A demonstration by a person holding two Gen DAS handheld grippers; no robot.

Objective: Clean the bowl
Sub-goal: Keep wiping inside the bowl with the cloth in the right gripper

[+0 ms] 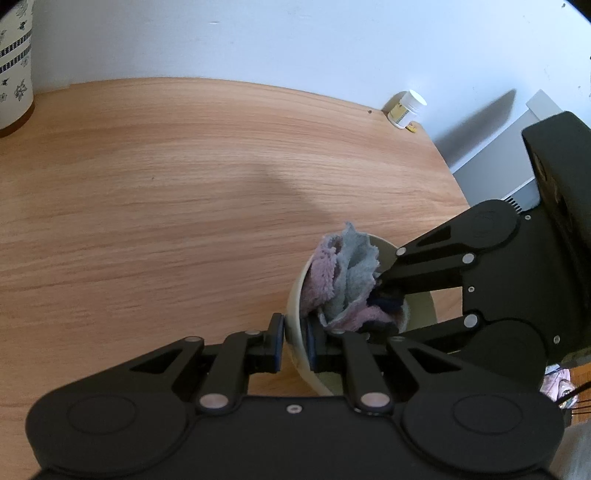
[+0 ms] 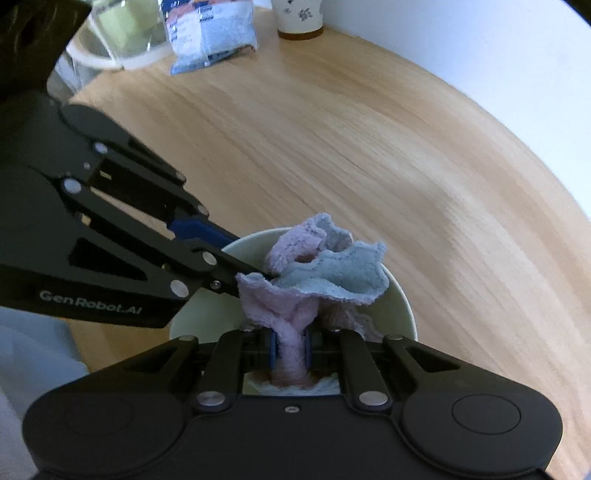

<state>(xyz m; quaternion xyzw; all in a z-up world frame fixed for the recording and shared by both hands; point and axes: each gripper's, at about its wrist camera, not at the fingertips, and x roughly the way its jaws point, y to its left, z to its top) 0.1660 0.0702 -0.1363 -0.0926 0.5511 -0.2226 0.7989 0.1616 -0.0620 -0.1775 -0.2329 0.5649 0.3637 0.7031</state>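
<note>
A pale cream bowl (image 1: 295, 317) stands on the wooden table; it also shows in the right wrist view (image 2: 400, 306). My left gripper (image 1: 293, 343) is shut on the bowl's rim, one blue pad outside and one inside the wall. In the right wrist view the left gripper (image 2: 225, 243) reaches in from the left onto the rim. My right gripper (image 2: 290, 350) is shut on a pink and light blue cloth (image 2: 325, 269) and holds it inside the bowl. In the left wrist view the right gripper (image 1: 384, 291) comes in from the right, with the cloth (image 1: 343, 280) bunched in the bowl.
A small white pill bottle (image 1: 406, 109) stands at the table's far right edge by the wall. A patterned cup (image 1: 13, 66) is at the far left; it shows too in the right wrist view (image 2: 299, 16). A blue packet (image 2: 210, 35) and a clear jug (image 2: 118, 33) sit at the far end.
</note>
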